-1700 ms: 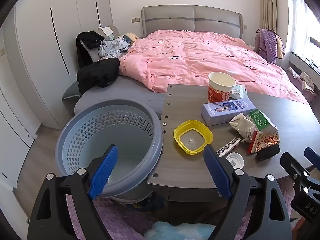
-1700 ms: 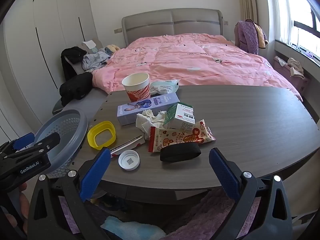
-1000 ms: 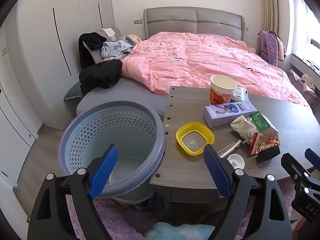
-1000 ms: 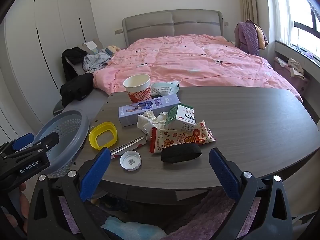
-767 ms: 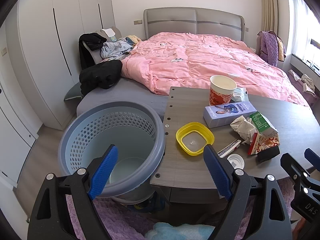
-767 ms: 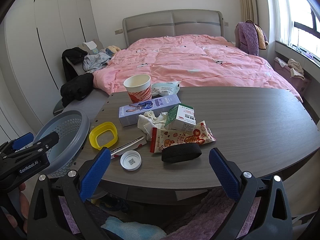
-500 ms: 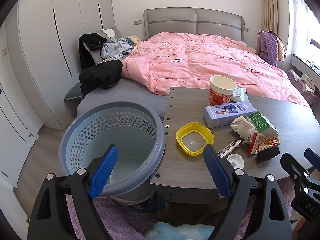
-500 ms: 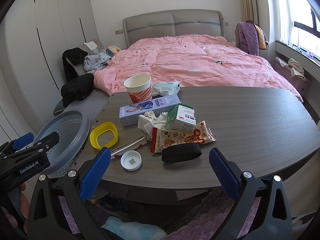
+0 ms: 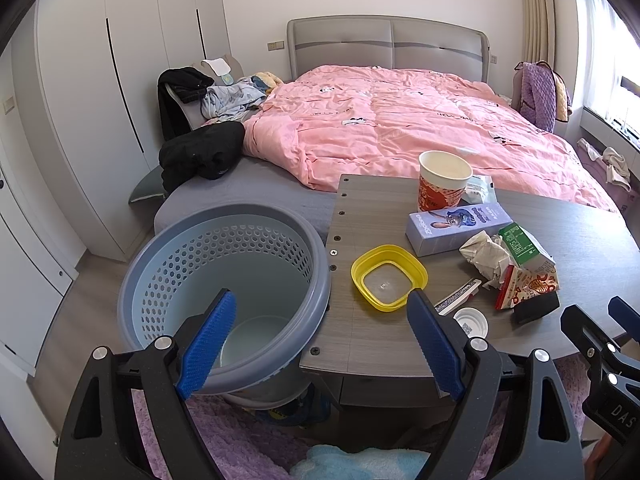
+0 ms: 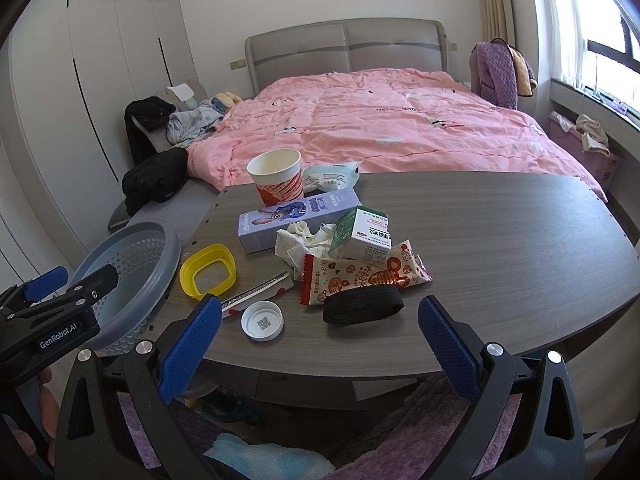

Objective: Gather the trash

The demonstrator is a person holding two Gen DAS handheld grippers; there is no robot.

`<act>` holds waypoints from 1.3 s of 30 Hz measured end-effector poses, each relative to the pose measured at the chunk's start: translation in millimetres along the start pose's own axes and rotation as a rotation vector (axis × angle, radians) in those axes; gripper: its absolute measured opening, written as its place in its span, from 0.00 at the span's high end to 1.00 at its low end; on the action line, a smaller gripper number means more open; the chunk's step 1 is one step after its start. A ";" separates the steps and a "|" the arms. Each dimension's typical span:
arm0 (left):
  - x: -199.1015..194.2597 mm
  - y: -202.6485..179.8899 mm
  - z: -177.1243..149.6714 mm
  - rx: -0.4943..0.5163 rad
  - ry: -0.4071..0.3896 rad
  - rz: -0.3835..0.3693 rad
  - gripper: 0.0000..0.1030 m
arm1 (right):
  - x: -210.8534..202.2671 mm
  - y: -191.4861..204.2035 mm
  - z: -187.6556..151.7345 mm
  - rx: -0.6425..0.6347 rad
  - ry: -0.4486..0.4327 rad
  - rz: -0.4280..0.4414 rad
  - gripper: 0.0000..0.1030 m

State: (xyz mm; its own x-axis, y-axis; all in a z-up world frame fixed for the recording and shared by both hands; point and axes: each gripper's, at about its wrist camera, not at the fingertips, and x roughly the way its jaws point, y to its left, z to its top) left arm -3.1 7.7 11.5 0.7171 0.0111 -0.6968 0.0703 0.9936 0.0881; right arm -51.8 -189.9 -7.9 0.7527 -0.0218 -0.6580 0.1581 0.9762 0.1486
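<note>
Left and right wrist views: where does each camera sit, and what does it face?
Left wrist: on the left gripper, low, facing basket and table end; own open fingers, right gripper's tip.
Right wrist: on the right gripper, facing the trash; own fingers, left gripper, a hand.
Shared: cup, yellow lid, bed.

The table (image 10: 500,240) has a matt grey wood-grain top, and left of it the blue-grey basket (image 9: 168,264) is smooth plastic pierced with holes. On the table, the cup (image 10: 276,176) and the lilac box (image 10: 296,216) look like paper and card, the wrapper (image 10: 360,276) is glossy film, the tissue (image 10: 304,242) is crumpled paper, and the yellow lid (image 10: 206,272) and white cap (image 10: 262,320) are smooth plastic. Both grippers (image 9: 320,344) (image 10: 320,340) are matt black plastic with rough blue pads (image 9: 206,338) and shiny metal screws, and the far bed's pink quilt (image 10: 380,132) is soft creased cloth.
</note>
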 end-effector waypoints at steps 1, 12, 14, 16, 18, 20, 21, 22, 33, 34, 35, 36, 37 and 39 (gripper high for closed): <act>-1.1 1.1 0.5 0.000 0.000 0.000 0.19 | 0.0 -1.5 -0.3 0.001 -0.001 0.000 0.06; -1.0 -0.2 0.2 0.001 0.000 0.001 0.19 | -1.7 0.3 1.3 0.002 0.000 0.003 0.06; -1.1 -0.1 0.3 0.001 0.000 0.001 0.19 | -1.8 0.4 1.3 0.002 0.001 0.003 0.06; -2.1 0.6 0.7 0.001 0.000 0.002 0.19 | -0.7 0.5 0.9 0.003 0.000 0.003 0.06; -1.1 -0.4 0.1 0.002 -0.001 0.002 0.19 | -0.9 1.5 1.3 0.003 0.000 0.003 0.06; -1.2 -0.2 0.1 0.002 0.000 0.001 0.19 | -0.7 0.4 1.0 0.003 0.001 0.003 0.06; -1.1 -0.3 0.0 0.002 0.000 0.001 0.19 | -0.8 1.5 1.4 0.003 0.001 0.003 0.06; -1.1 -0.4 0.0 0.002 -0.001 0.002 0.19 | -0.8 1.1 1.2 0.003 0.001 0.003 0.06; -2.0 0.1 0.2 0.003 -0.002 0.002 0.19 | -0.9 1.3 1.4 0.004 -0.001 0.004 0.06; -2.2 0.3 0.3 0.003 -0.002 0.002 0.19 | -0.7 0.2 1.1 0.004 0.000 0.004 0.06; -1.3 -0.4 0.0 0.003 -0.001 0.002 0.19 | -0.9 1.3 1.3 0.004 -0.001 0.004 0.06; -1.9 0.1 0.2 0.003 -0.001 0.002 0.19 | -0.8 1.3 1.3 0.003 -0.001 0.004 0.06; -2.2 0.2 0.3 0.003 -0.001 0.002 0.19 | -0.7 0.8 1.3 0.004 0.000 0.004 0.06; -1.2 -0.5 -0.1 0.003 -0.001 0.002 0.19 | -0.9 1.0 1.3 0.004 0.002 0.005 0.06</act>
State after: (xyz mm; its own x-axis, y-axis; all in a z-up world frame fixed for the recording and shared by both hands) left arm -4.0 7.2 12.2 0.7181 0.0131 -0.6958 0.0709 0.9933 0.0918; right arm -51.5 -189.2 -6.2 0.7524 -0.0165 -0.6585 0.1572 0.9753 0.1551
